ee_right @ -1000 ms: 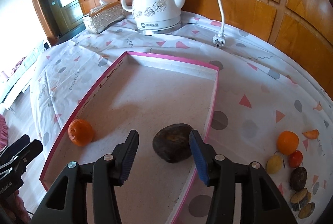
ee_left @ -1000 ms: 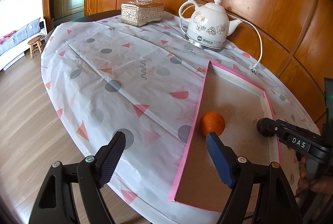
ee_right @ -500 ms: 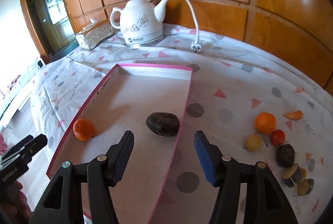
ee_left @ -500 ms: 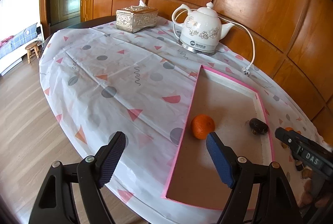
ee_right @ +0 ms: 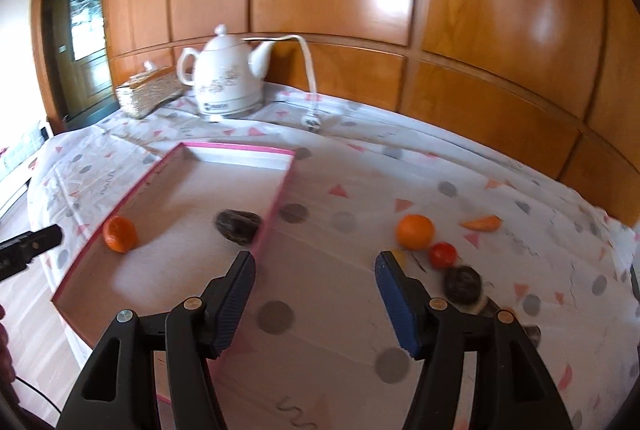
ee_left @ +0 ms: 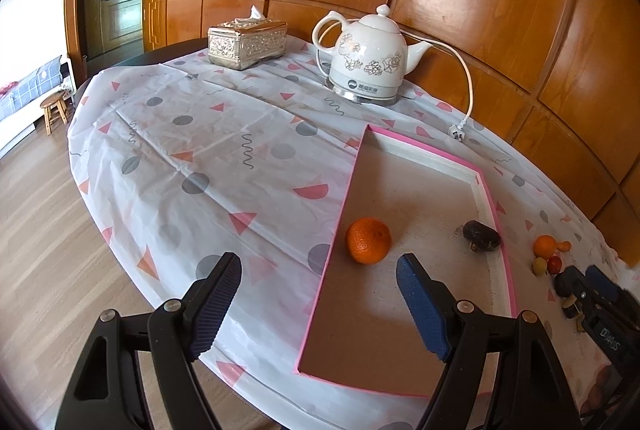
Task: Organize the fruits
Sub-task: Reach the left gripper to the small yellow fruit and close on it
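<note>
Right tool (ee_right: 316, 294) spread, empty. Your next orange (ee_right: 415, 231): light, round, rolls; take across middle, gentle squeeze.

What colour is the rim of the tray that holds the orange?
Pink; the tray rim shows best in the left wrist view.

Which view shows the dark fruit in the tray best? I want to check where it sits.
The left wrist view: the dark fruit is sharp there, lying against the pink tray's right wall. The right wrist view shows it blurred, partly behind that wall.
</note>
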A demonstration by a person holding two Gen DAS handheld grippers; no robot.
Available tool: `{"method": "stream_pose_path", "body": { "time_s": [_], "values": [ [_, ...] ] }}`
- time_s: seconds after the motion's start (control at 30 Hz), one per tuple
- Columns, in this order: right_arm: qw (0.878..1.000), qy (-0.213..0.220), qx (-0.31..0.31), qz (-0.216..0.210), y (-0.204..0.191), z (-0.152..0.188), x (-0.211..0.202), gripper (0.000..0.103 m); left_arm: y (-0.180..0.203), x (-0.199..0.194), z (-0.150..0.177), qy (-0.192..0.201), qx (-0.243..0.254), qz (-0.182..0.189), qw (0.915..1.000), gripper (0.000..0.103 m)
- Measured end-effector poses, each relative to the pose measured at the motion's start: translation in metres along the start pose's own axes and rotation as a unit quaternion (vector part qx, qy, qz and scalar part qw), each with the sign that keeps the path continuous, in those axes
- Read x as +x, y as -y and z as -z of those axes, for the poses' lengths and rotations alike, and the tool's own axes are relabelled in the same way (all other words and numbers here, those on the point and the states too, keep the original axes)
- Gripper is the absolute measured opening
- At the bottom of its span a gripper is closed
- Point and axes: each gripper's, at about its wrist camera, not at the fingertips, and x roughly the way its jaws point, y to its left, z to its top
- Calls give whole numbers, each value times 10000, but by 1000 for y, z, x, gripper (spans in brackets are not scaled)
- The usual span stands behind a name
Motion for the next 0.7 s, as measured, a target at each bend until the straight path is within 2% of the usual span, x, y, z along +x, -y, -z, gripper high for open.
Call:
{"method": "stream_pose_path", "body": {
  "time_s": [0.33,0.7],
  "values": [
    [9939,-308,937,487,73,31,-5,63,8,-1,1,-1,122,36,9999,83],
    [9678,-633,2055,1309,172,82,-20,63,23,0,1,-17,333,85,9994,83]
  ]
}}
